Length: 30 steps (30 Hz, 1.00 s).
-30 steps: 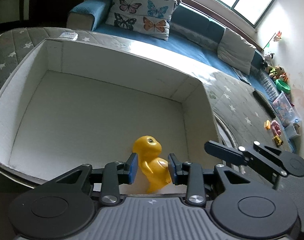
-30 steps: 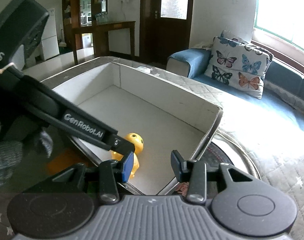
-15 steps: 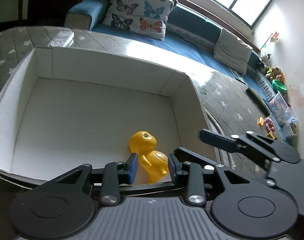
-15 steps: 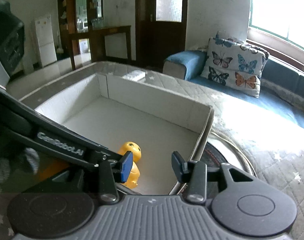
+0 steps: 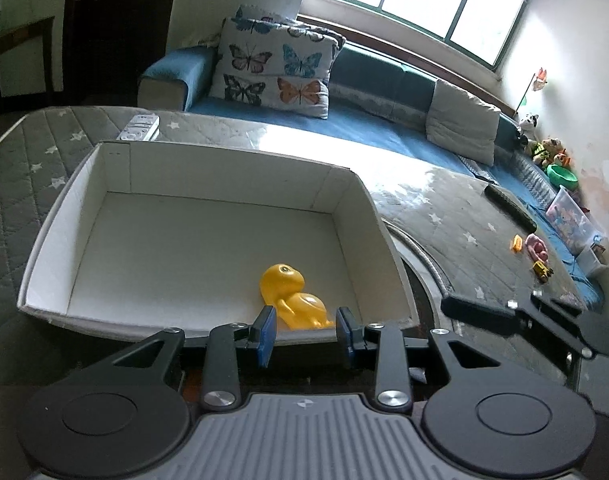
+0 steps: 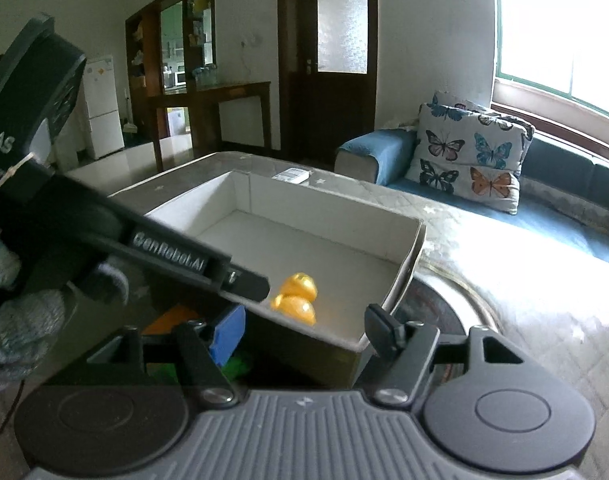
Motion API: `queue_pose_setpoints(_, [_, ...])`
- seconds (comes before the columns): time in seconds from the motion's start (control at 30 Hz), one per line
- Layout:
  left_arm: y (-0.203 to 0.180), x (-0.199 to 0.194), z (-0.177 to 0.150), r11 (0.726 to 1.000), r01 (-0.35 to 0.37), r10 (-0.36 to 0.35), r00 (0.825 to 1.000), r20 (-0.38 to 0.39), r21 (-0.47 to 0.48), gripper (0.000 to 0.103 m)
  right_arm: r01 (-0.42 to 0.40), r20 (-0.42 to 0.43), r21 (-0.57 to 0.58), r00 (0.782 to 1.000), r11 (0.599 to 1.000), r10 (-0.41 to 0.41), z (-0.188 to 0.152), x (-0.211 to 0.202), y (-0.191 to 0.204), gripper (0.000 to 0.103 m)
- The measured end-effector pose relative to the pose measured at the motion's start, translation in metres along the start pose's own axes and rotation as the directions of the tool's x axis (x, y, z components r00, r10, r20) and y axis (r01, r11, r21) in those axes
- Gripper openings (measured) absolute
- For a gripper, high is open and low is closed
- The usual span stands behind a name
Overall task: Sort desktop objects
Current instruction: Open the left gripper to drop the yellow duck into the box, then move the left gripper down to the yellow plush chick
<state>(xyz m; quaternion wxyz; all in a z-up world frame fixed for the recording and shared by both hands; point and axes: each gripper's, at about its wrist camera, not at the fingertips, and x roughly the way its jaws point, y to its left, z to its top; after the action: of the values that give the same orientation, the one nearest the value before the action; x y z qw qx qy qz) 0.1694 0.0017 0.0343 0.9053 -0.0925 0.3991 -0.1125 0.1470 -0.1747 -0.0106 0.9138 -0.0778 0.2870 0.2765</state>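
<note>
Left wrist view, quilted star-print surface (image 5: 444, 216), white box (image 5: 56, 240), sofa (image 5: 384, 92), both tongs parted, empty.

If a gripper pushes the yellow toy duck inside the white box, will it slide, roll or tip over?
The toy duck looks like hard glossy plastic, so it probably slides easily on the smooth floor of the box. It already lies on its side, so tipping seems unlikely. Its rounded body may turn a little when pushed.
</note>
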Motion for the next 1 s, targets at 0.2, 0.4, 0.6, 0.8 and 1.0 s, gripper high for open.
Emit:
queue_pose_setpoints(0.2, [-0.013, -0.016, -0.015, 0.999, -0.009, 0.008, 0.999, 0.036, 0.033, 0.035, -0.02, 0.009, 0.013, 1.0, 1.0, 0.02, -0.021, -0.026, 0.009, 0.078])
queue_pose_setpoints(0.4, [-0.024, -0.021, -0.035, 0.997, -0.008, 0.005, 0.999, 0.036, 0.072, 0.035, -0.036, -0.009, 0.034, 0.999, 0.999, 0.036, -0.044, -0.038, 0.017, 0.079])
queue_pose_setpoints(0.6, [-0.03, -0.016, -0.052, 0.997, -0.004, 0.004, 1.0, -0.002, 0.079, 0.035, -0.026, -0.036, 0.057, 0.999, 0.998, 0.028, -0.063, -0.04, 0.021, 0.079])
queue_pose_setpoints(0.8, [-0.037, -0.014, -0.063, 0.996, -0.019, 0.021, 1.0, -0.012, 0.087, 0.035, -0.029, -0.042, 0.085, 0.999, 0.996, 0.033, -0.072, -0.043, 0.019, 0.079])
queue_pose_setpoints(1.0, [-0.041, -0.014, -0.07, 0.993, -0.045, 0.047, 0.999, -0.022, 0.11, 0.035, -0.027, -0.067, 0.099, 0.997, 0.995, 0.034, -0.083, -0.04, 0.019, 0.079])
